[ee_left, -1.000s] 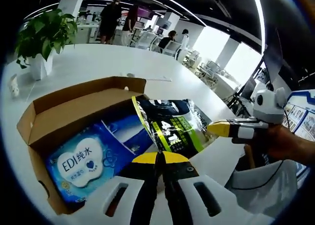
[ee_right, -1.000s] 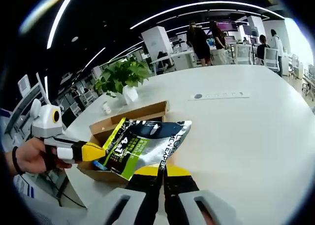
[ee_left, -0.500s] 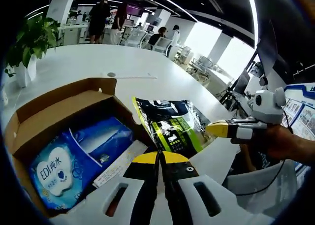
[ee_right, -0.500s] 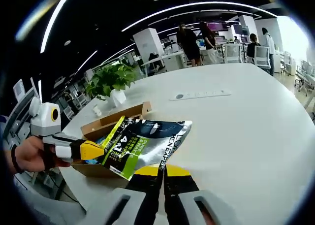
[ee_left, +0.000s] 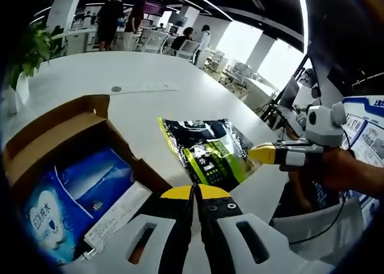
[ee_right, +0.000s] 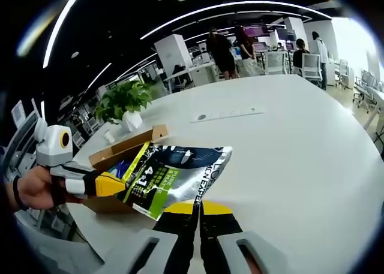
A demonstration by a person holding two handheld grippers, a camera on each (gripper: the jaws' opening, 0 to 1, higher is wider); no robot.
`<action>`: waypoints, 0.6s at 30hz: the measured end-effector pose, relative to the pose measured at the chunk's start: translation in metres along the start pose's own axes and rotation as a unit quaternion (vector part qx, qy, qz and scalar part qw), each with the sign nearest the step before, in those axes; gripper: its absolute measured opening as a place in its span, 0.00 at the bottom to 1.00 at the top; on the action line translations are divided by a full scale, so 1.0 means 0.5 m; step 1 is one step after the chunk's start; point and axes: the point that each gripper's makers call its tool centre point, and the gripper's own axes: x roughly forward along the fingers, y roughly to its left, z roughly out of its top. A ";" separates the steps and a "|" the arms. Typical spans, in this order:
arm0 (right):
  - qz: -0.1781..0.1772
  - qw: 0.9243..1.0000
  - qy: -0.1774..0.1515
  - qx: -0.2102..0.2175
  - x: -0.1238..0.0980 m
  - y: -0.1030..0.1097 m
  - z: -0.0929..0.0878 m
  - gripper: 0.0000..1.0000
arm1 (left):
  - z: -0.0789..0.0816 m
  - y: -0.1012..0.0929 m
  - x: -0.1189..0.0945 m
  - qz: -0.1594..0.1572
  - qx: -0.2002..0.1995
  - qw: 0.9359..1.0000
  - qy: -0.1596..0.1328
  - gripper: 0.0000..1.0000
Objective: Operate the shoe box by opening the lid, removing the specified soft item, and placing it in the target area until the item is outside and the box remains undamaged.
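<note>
I see a big office room with a wide white table (ee_right: pixel 300 142). The open cardboard shoe box (ee_left: pixel 54 136) sits on it, blue packs inside. My two claws both pinch the shiny green and black pouch (ee_right: pixel 174 178), left gripper (ee_left: pixel 195 193) at one edge, right gripper (ee_right: pixel 197 207) at another, outside the box.
</note>
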 end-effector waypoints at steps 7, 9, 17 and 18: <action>-0.005 1.000 0.003 0.007 -0.002 -0.036 -0.004 0.00 | -0.004 -0.018 0.032 -0.002 -0.003 1.000 0.004 0.00; -0.006 1.000 0.004 0.007 -0.002 -0.047 -0.003 0.00 | -0.005 -0.023 0.039 -0.002 -0.004 1.000 0.006 0.00; -0.009 1.000 0.001 0.012 -0.001 -0.083 0.009 0.00 | -0.004 -0.041 0.071 -0.007 -0.007 1.000 0.009 0.00; -0.008 1.000 0.001 0.011 0.000 -0.087 0.010 0.00 | -0.004 -0.044 0.073 -0.007 -0.007 1.000 0.010 0.00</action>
